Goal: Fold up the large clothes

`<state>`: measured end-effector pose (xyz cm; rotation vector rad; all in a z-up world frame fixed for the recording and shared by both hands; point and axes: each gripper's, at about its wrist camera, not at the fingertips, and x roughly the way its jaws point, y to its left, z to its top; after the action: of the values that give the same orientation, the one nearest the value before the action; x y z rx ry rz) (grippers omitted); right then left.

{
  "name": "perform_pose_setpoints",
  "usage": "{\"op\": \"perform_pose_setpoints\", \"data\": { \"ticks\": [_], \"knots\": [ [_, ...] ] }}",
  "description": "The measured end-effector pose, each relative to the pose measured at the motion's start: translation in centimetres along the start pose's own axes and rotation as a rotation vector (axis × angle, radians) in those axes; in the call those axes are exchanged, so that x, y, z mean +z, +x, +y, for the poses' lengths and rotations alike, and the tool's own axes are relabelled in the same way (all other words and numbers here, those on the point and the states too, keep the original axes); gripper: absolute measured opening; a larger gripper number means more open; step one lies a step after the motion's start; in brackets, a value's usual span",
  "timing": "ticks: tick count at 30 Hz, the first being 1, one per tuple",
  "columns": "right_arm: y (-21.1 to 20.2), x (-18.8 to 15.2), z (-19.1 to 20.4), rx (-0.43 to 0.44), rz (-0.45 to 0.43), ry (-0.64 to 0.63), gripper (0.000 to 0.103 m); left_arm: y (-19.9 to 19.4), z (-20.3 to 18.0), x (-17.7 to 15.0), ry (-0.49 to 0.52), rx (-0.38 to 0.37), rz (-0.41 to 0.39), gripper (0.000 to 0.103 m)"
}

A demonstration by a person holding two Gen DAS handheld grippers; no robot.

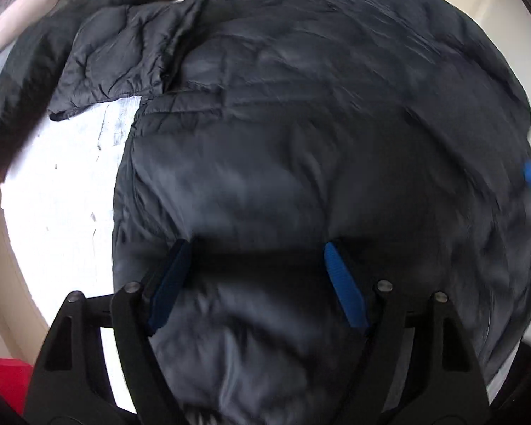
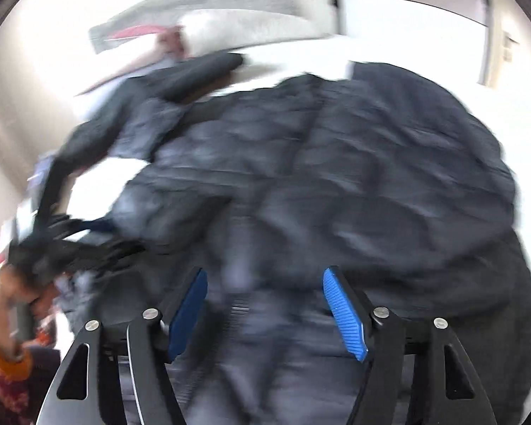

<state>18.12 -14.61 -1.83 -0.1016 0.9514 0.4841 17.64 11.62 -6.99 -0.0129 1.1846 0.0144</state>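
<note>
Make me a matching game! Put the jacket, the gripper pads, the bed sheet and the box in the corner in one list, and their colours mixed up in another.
Things:
1. jacket
2. gripper pads
3. bed sheet
4. box in the corner

Colours:
A. white
B. red
C. black
D. blue

Pairs: 1-C, 2-D, 3-A, 4-B

Jacket (image 1: 301, 141) spread on bed (image 1: 70, 194), sleeve (image 1: 99, 67) left
</note>
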Motion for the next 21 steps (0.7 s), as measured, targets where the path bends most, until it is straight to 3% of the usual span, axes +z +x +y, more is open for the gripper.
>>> {"op": "perform_pose_setpoints", "data": {
  "ticks": [2, 8, 13, 14, 15, 16, 19, 21],
  "knots": [
    [0.2, 0.0, -2.1, -0.023, 0.025, 0.098, 0.07, -1.4, 0.2, -1.2, -0.012, -0.027, -0.026, 0.078],
    [2.6, -1.2, -6.3, 0.083, 0.102, 0.407, 0.072, -3.4, 0.7, -1.3, -0.117, -0.108, -0.109, 0.078],
    [4.1, -0.3, -7.7, 0.121, 0.051, 0.545, 0.069, -4.1, -1.1, -0.7, -0.157, -0.14, -0.131, 0.078],
    [4.3, 0.0, -8.0, 0.129, 0.047, 0.553, 0.054, -4.2, -1.5, -0.5, -0.16, -0.154, -0.142, 0.078],
    [4.4, 0.6, -8.3, 0.139, 0.054, 0.541, 0.029, -4.2, -1.8, -0.4, -0.162, -0.164, -0.151, 0.078],
    [4.2, 1.5, -8.6, 0.114, 0.082, 0.498, 0.021, -4.3, -2.2, -0.2, -0.163, -0.168, -0.158, 0.078],
    [2.0, 4.2, -8.5, -0.035, 0.118, 0.333, 0.012, -4.2, -3.2, 0.0, -0.155, -0.183, -0.166, 0.078],
    [0.0, 6.1, -8.7, -0.202, 0.14, 0.195, 0.009, -3.7, -3.8, 0.5, -0.148, -0.177, -0.155, 0.078]
  ]
}}
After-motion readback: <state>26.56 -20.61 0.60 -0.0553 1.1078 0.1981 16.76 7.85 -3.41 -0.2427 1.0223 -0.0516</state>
